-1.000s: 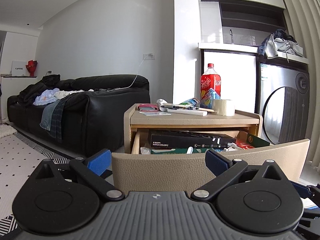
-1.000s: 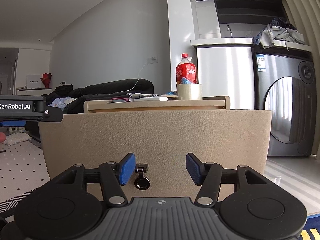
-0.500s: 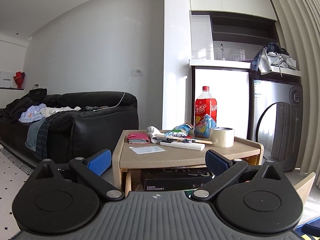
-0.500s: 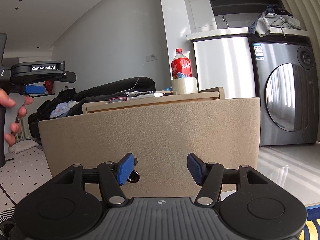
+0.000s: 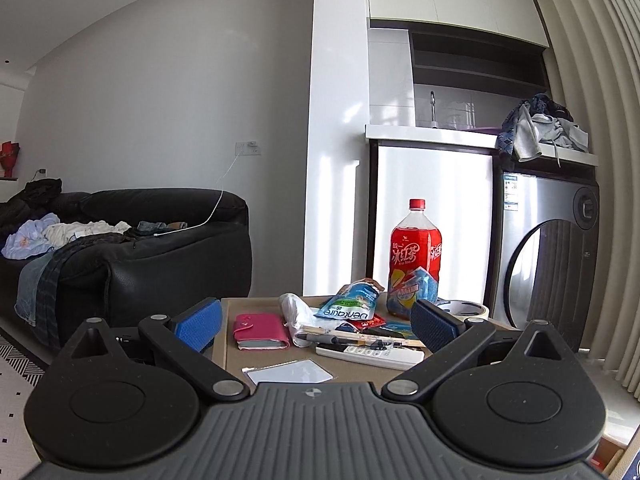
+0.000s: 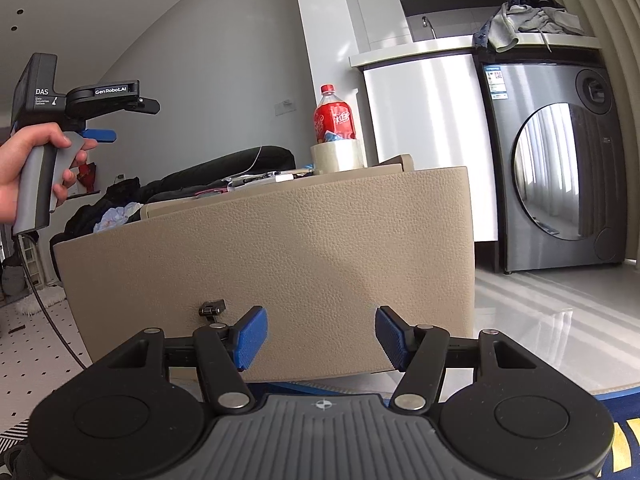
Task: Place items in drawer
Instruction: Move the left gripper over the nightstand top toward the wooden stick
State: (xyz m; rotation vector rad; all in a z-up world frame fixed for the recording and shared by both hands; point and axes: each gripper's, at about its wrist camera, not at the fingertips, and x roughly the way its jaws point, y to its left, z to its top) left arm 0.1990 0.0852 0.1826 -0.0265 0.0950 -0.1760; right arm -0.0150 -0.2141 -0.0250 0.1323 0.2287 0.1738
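My left gripper [image 5: 316,328] is open and empty, raised above the near edge of the beige cabinet top [image 5: 356,368]. On that top lie a pink card wallet [image 5: 260,330], a white remote [image 5: 368,354], pens [image 5: 352,336], a blue dental pouch [image 5: 350,306], a clear card [image 5: 290,376], a tape roll [image 5: 466,308] and a red drink bottle [image 5: 416,258]. My right gripper [image 6: 318,338] is open and empty, low in front of the pulled-out drawer's beige front panel [image 6: 280,248], right of its black ring handle [image 6: 212,308]. The drawer's inside is hidden.
A black sofa [image 5: 132,260] with clothes stands to the left. A silver washing machine [image 6: 556,168] and white counter unit [image 5: 432,216] stand behind the cabinet. The left gripper and the hand holding it show in the right wrist view [image 6: 52,148].
My left gripper has risen from drawer level to above the cabinet top, so the drawer's contents dropped out of view. My right gripper has backed off slightly and shifted right of the handle.
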